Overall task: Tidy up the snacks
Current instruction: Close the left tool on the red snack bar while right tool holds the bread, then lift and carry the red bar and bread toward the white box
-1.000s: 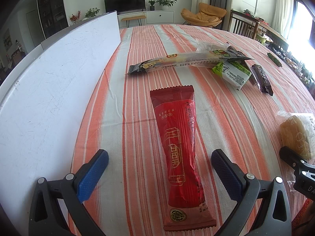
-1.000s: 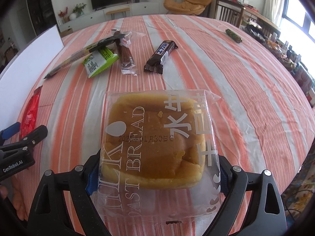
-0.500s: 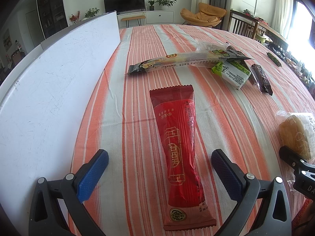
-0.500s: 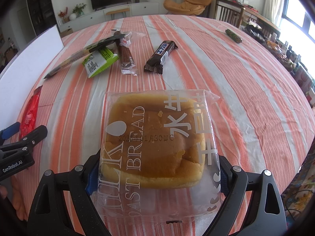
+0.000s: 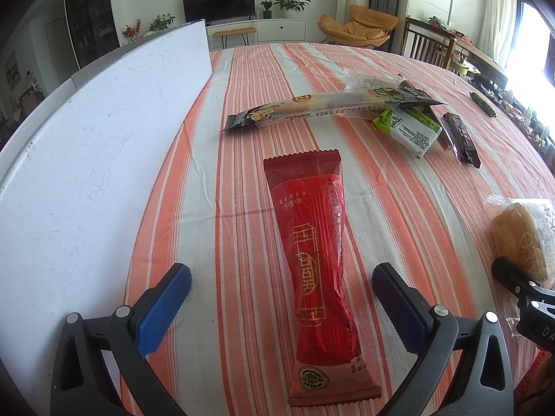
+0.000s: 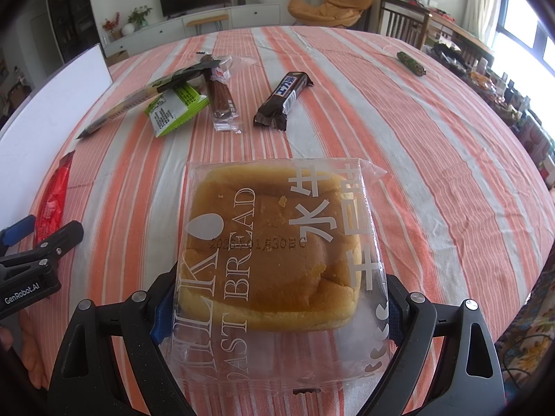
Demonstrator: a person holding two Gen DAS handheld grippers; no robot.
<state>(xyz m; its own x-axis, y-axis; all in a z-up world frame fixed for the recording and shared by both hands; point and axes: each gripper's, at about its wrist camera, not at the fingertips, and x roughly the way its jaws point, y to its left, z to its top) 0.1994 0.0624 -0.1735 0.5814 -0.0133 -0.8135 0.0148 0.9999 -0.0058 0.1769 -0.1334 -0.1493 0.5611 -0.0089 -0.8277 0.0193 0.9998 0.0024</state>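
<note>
Orange-and-white striped tablecloth (image 5: 242, 79) is carrying the long red foil snack packet (image 5: 319, 253) between the spread-apart left gripper (image 5: 281, 298) near its left edge, while the right gripper (image 6: 274, 306) is straddling the clear-wrapped milk toast bread (image 6: 274, 253), grip unclear, risking squashing it.

Sunlit lounge, television (image 5: 218, 1), orange armchair (image 5: 360, 27)

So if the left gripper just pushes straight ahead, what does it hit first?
The red snack packet, already lying lengthwise between the open left gripper; beyond it, probably the long packet lying crosswise, though depth is unclear.
</note>
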